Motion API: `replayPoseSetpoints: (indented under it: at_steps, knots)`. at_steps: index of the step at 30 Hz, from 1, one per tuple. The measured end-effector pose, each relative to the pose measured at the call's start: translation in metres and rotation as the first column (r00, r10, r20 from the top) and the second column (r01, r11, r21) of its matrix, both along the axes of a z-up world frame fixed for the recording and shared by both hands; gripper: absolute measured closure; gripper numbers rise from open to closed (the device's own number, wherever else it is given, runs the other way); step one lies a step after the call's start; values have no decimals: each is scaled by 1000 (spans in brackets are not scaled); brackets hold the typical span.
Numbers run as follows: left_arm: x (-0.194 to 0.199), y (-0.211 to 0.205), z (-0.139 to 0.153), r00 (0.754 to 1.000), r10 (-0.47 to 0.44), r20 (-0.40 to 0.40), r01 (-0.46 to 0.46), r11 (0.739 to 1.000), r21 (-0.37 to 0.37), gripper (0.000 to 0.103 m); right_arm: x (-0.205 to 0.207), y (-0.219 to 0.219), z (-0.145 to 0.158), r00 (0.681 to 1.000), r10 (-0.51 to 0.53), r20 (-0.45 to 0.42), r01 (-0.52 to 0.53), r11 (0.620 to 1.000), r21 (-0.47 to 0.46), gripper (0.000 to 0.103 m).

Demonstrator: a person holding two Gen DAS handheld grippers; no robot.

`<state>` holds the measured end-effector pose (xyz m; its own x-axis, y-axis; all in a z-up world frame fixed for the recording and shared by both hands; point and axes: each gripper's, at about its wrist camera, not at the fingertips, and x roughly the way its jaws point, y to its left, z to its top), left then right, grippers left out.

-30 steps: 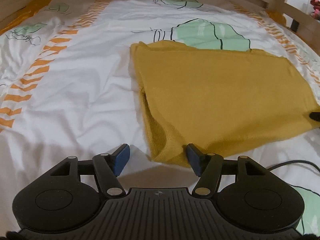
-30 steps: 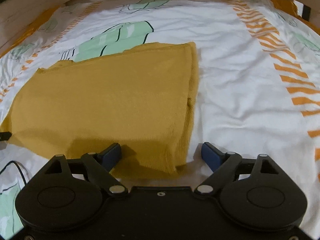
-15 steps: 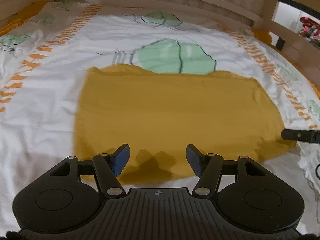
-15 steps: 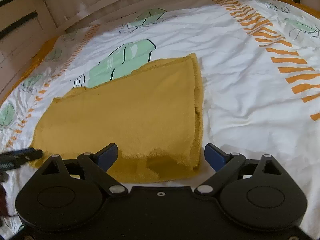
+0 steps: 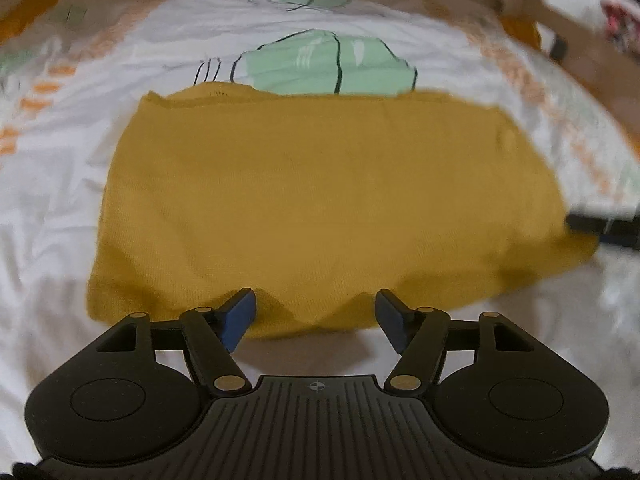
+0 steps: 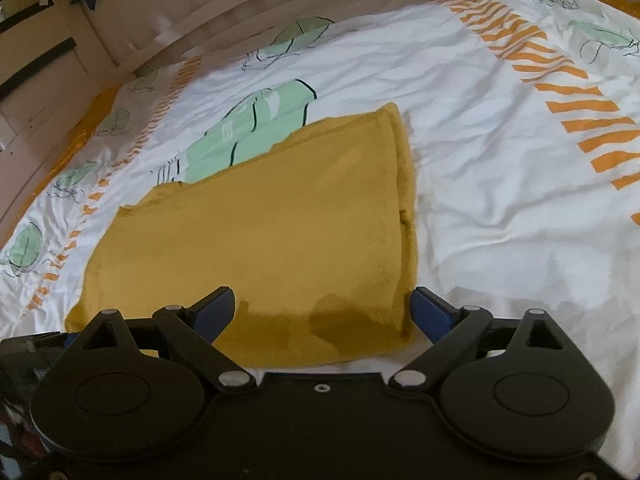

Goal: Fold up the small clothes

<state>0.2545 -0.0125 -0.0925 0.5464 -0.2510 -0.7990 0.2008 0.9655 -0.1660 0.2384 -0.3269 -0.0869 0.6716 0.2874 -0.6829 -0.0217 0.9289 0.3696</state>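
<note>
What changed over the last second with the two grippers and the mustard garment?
The left gripper slid from the mustard garment's left corner to the middle of its near edge, jaws opening, nothing gripped. The right gripper widened, empty, over the near right corner. The garment stayed folded flat on the bedsheet.

A white bedsheet (image 6: 500, 184) printed with green and orange shapes lies inside a pale wooden bed frame (image 6: 280, 4).

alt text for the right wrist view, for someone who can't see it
A folded mustard-yellow garment lies flat on a white bedsheet printed with green and orange shapes. The right claw hovers open above its near edge, holding nothing.
</note>
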Motion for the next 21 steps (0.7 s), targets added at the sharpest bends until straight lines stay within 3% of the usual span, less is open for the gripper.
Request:
replayPoseSetpoints:
  at_steps: [3,7,11,14,18,21]
  knots:
    - [17,1,16,999,35,7,-34,997,-70,39,0,-1,3,1000,-3,10,2,1000,14,7]
    - [50,-17,32,996,64,68,-61,997,-37,39,0,-6,6,1000,-12,11,12,999,44,3]
    - [84,-38,31,993,103,65,-102,995,-24,39,1,-9,8,1000,-22,13,21,997,75,3]
    - [102,-51,17,989,140,55,-141,989,31,39,2,-11,8,1000,-21,10,20,996,87,3]
    - [120,-64,-12,992,125,14,-126,982,138,37,4,-14,10,999,-32,8,31,994,109,3]
    - [119,-66,-18,993,110,51,-117,980,164,33,4,-16,12,999,-37,16,34,993,116,3]
